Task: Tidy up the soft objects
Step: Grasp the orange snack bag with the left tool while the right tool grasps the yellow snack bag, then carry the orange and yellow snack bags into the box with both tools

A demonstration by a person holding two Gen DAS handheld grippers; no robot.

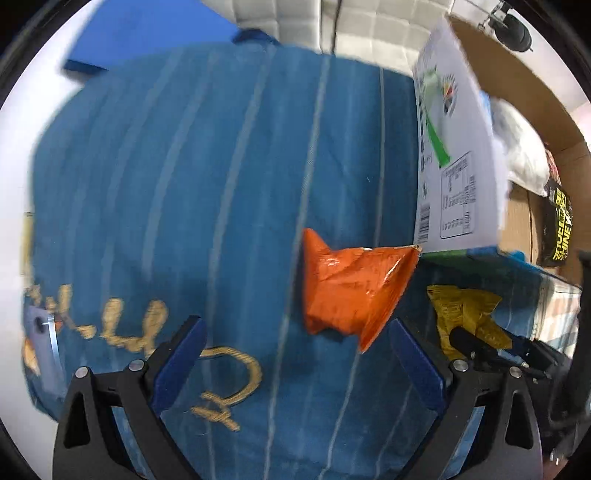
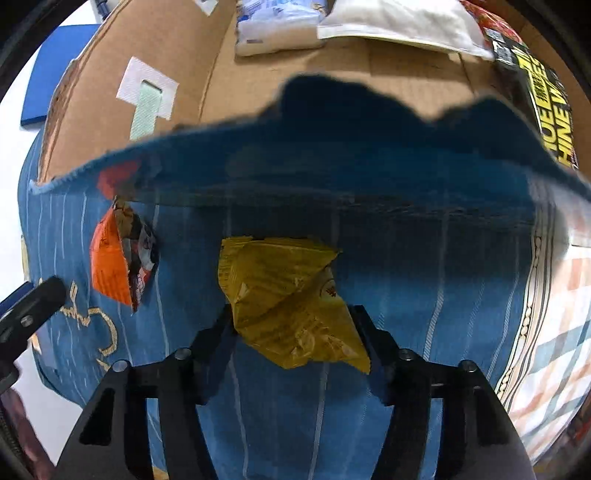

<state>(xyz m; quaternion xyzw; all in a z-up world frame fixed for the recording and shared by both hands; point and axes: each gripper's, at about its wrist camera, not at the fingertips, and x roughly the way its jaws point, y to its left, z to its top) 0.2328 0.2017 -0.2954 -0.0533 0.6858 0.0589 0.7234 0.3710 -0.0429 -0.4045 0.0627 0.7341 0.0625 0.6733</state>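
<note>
A big blue striped pillow [image 1: 184,184] with gold embroidery fills both views; it also shows in the right wrist view [image 2: 295,406]. An orange snack packet [image 1: 351,291] lies on it, just ahead of my open, empty left gripper [image 1: 295,343]. The packet also shows at the left of the right wrist view [image 2: 110,266]. My right gripper [image 2: 291,325] is shut on a yellow snack packet [image 2: 284,299], held just above the pillow. That yellow packet [image 1: 465,314] shows to the right in the left wrist view. A fold of blue cloth [image 2: 332,147] hangs across the right wrist view.
A cardboard box [image 2: 258,81] stands behind the pillow, holding a white pouch [image 2: 399,22], a tissue pack [image 2: 273,26] and a black-and-yellow packet [image 2: 546,107]. The box flap [image 1: 454,155] with a printed label rises at the right. A patterned cushion [image 2: 554,332] lies at the right.
</note>
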